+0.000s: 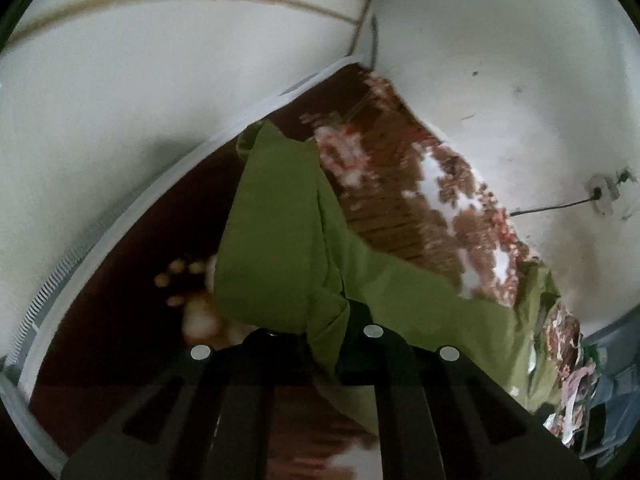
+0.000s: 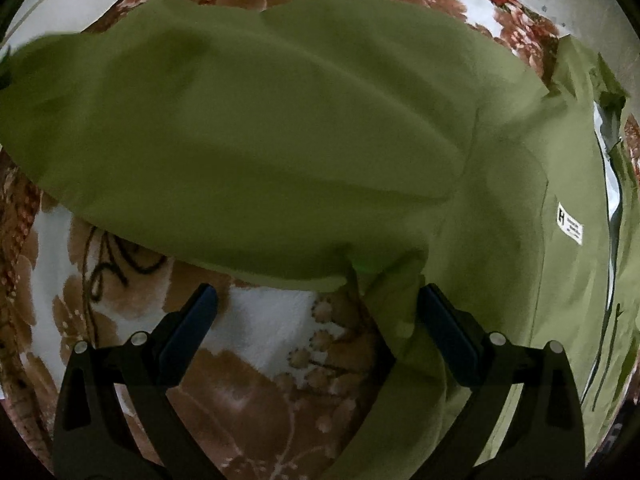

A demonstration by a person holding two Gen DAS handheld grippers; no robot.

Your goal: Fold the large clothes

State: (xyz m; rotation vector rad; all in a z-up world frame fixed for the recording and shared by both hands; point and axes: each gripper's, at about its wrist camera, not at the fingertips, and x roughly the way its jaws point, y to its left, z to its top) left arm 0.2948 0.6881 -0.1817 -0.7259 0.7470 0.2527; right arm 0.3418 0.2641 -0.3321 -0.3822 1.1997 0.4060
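The green jacket (image 2: 280, 128) lies bunched on the flowery blanket (image 2: 248, 392), so the folding looks barely begun. The left gripper (image 1: 320, 332) pinches a lifted part (it hangs down), while the right gripper (image 2: 316, 312) is wide, holding nothing.

left tool (image 1: 320, 332): black, silver screws | right tool (image 2: 316, 312): black, blue pads (image 2: 192, 324)

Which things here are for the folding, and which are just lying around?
For the folding:
green jacket
left gripper, shut on it
right gripper, fingers open

Just lying around:
flowery blanket
pile of clothes
wall socket
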